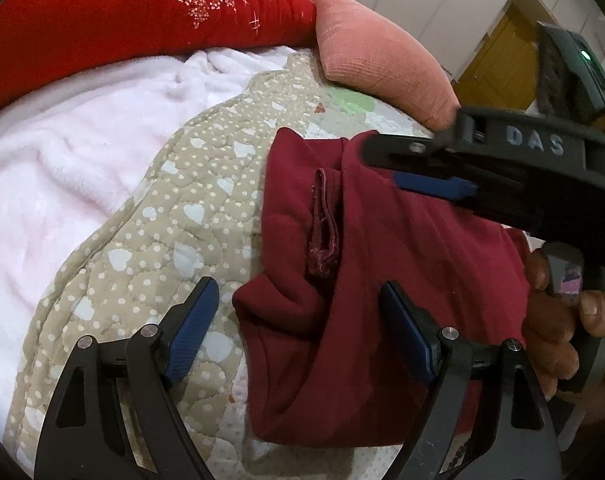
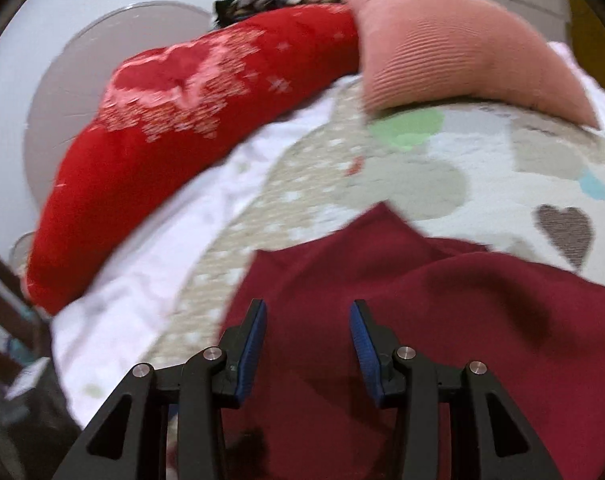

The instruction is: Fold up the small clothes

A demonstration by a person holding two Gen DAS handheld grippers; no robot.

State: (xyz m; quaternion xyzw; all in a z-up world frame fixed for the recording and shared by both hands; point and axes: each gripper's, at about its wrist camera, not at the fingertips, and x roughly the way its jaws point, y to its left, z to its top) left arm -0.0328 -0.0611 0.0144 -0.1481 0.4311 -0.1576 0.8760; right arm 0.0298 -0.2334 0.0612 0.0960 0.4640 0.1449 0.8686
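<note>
A dark red garment [image 1: 382, 264] lies folded on a beige quilt with white hearts [image 1: 150, 232]. My left gripper [image 1: 298, 296] is open, its fingers straddling the garment's left edge just above it. My right gripper shows in the left wrist view [image 1: 422, 172] coming in from the right over the garment's top edge. In the right wrist view, which is blurred, the right gripper [image 2: 308, 312] is open and empty over the dark red garment [image 2: 442, 320].
A red floral pillow [image 1: 122, 12] and a pink ribbed pillow [image 1: 374, 52] lie along the far side. A white fleece blanket [image 1: 62, 140] lies left of the quilt. A bed headboard [image 2: 82, 80] stands behind.
</note>
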